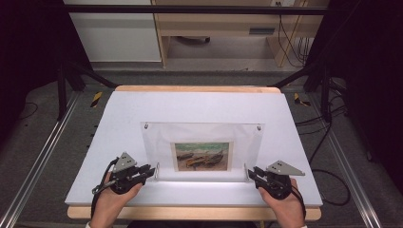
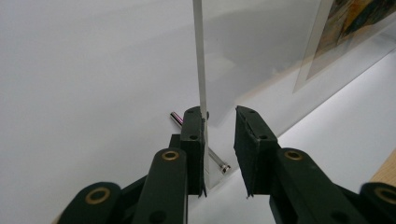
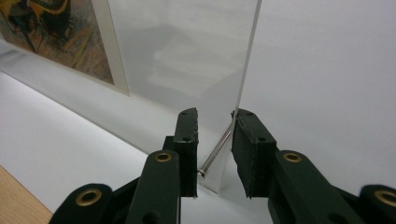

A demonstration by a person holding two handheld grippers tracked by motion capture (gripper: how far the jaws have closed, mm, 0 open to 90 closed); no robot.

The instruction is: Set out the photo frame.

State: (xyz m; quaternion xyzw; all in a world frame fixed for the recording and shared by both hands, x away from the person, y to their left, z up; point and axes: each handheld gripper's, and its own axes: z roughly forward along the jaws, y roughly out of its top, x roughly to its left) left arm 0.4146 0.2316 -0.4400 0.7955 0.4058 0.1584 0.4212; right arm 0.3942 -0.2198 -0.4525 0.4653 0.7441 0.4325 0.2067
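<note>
A clear acrylic picture frame [image 1: 204, 135] stands upright on the white table top [image 1: 128, 111], with a painting of boats [image 1: 202, 156] in its lower middle. My left gripper [image 1: 153, 170] is at the frame's lower left corner and my right gripper [image 1: 250, 172] at its lower right corner. In the left gripper view the panel's edge [image 2: 200, 56] rests against one pad of the left gripper [image 2: 219, 114], and the other pad stands apart. A metal standoff bolt [image 2: 218, 161] crosses below. The right gripper [image 3: 216, 115] straddles the panel's edge [image 3: 247, 60] and its bolt [image 3: 217, 151] the same way, open.
The white board lies on a wooden table whose edge [image 1: 190, 213] runs along the front. Black frame posts [image 1: 62, 71] and metal rails [image 1: 38, 161] flank both sides. A cabinet [image 1: 114, 33] and cables [image 1: 290, 38] sit on the floor beyond.
</note>
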